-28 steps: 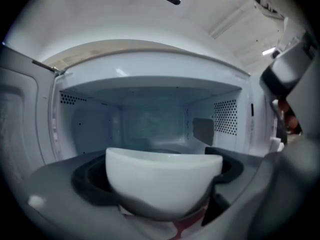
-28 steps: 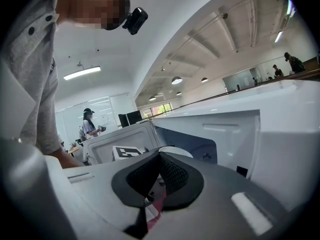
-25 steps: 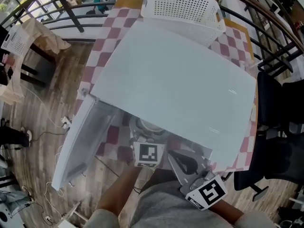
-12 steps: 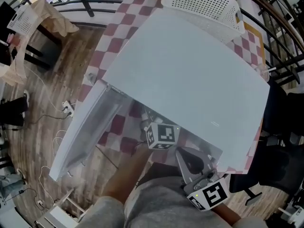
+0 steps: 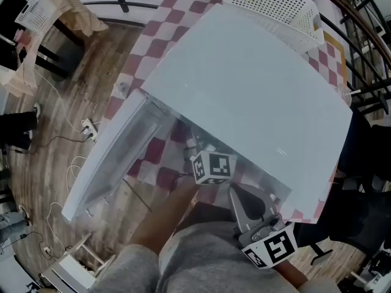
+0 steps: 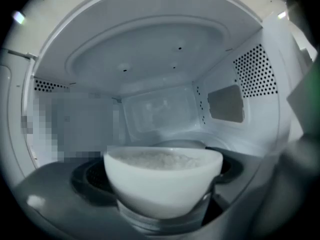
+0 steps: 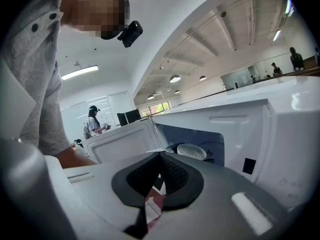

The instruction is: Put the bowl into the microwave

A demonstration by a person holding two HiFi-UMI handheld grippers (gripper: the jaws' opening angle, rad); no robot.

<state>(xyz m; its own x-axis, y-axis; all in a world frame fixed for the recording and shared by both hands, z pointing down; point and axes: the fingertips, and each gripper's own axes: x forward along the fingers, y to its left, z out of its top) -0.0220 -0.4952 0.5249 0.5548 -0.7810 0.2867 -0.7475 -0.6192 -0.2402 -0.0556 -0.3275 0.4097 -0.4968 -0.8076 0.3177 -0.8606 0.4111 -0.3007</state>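
— Where is the bowl (image 6: 162, 181)?
— Inside the microwave (image 5: 244, 90), near its front edge, clenched in my left claw (image 5: 212, 167). A second ago it showed from above; now the roof hides it, and my claw has pushed deeper.
— Set down?
— Can't tell. My right claw (image 7: 160, 156) hangs closed, empty, outside.

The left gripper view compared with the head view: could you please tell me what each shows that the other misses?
Only the left gripper view shows the white bowl of rice-like grains, held by the left gripper inside the white microwave, whose cavity has perforated vents. Only the head view shows the microwave's flat top, its open door, the white perforated plastic basket, the red-and-white checkered tablecloth and the right gripper. Both show the microwave and the left gripper.
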